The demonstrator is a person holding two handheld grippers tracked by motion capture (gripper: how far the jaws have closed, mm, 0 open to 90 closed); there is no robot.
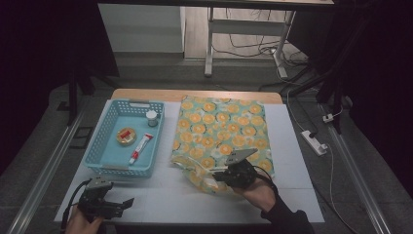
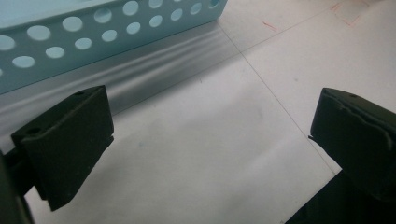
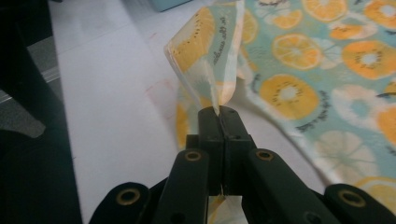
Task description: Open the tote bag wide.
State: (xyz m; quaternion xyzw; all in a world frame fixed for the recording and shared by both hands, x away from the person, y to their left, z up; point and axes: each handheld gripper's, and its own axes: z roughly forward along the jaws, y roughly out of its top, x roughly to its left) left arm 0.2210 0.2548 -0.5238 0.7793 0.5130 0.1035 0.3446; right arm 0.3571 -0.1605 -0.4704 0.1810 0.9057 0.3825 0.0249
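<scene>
1. The right gripper [image 3: 219, 116] is pinched tight on the near left corner of the cloth [image 1: 221, 134], and that corner stands up off the table [image 1: 292, 146].
2. From these jaws the rest of the cloth lies flat toward 12 o'clock, its long axis running away from the person.
3. The left gripper [image 1: 127, 204] hovers agape and empty at 9 o'clock, well apart from the cloth, just near the basket [image 1: 95, 151].
4. The right hand is nearer; likely it folds the corner toward 12.
</scene>
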